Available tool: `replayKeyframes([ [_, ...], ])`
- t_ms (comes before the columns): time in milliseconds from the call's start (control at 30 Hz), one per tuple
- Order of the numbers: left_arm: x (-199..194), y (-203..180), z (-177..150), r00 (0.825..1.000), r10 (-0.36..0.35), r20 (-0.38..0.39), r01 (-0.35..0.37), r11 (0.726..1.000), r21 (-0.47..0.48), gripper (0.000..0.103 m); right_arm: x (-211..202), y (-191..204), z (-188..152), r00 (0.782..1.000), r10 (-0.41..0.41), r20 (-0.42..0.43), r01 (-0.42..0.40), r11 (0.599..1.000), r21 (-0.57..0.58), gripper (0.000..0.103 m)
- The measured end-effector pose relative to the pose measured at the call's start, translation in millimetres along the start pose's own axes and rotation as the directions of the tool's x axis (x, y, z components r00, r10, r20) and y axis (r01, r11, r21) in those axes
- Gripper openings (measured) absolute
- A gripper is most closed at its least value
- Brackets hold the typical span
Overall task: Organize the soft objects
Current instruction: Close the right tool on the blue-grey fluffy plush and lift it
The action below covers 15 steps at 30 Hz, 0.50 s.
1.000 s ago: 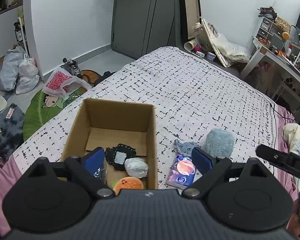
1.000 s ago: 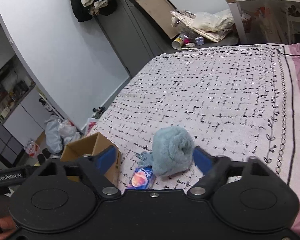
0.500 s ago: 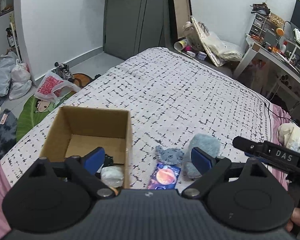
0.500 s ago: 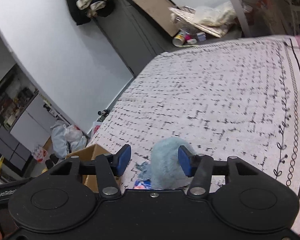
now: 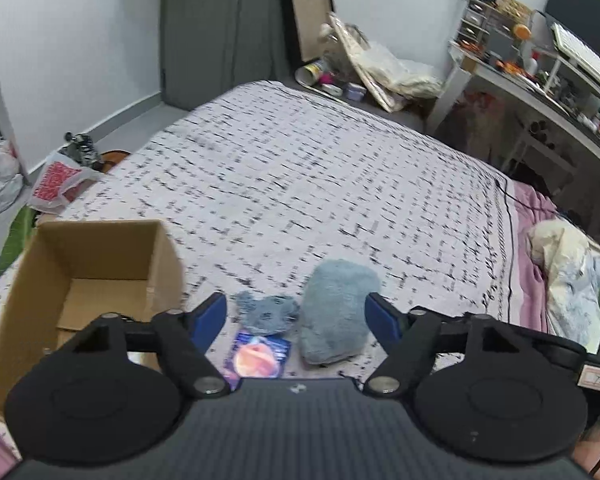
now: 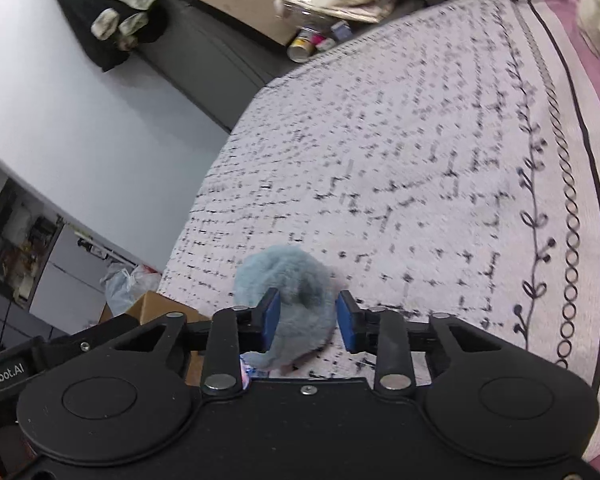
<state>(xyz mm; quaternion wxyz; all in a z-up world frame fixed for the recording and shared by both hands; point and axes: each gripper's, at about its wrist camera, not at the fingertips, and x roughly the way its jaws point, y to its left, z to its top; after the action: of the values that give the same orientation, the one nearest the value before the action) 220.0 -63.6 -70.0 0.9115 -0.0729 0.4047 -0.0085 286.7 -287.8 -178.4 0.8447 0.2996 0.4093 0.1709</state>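
A fluffy blue plush [image 5: 336, 316] lies on the patterned bedspread [image 5: 300, 184]. My right gripper [image 6: 307, 318] is shut on the blue plush [image 6: 292, 296], pads pressed into both its sides. A small blue-grey knitted piece [image 5: 267, 313] and a dark card with an orange planet [image 5: 258, 358] lie just left of the plush. My left gripper [image 5: 298, 318] is open and empty, hovering over these items. An open cardboard box [image 5: 80, 280] stands at the left; its contents are hidden in this view.
The bed edge drops off left of the box [image 6: 148, 306] to a floor with plastic bags [image 5: 56, 184]. A crumpled blanket [image 5: 572, 272] lies at the right edge of the bed. A cluttered desk [image 5: 540, 80] stands beyond it.
My right gripper has closed from wide open onto the blue plush. My left gripper has moved right, from over the box to over the items beside it.
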Motion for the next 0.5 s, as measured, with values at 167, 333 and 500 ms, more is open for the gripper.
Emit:
replayKeyframes([
  [167,18,-18,-2,0.999,-0.024,-0.027,0.025,0.999,0.022,0.063,8,-17,-4,0.999,-0.002,-0.032,0.004,0.998,0.057,0.026],
  [333,38,-32,-4,0.998,-0.042,-0.051,0.044,0.998,0.042,0.059,16,-27,-5,0.998,-0.006,-0.057,0.011,0.996,0.090,0.026],
  [500,59,-41,-4,0.996,-0.048,-0.078,0.052,0.997,0.057,0.059,23,-29,-4,0.997,0.024,-0.067,-0.017,0.994,0.106,0.026],
])
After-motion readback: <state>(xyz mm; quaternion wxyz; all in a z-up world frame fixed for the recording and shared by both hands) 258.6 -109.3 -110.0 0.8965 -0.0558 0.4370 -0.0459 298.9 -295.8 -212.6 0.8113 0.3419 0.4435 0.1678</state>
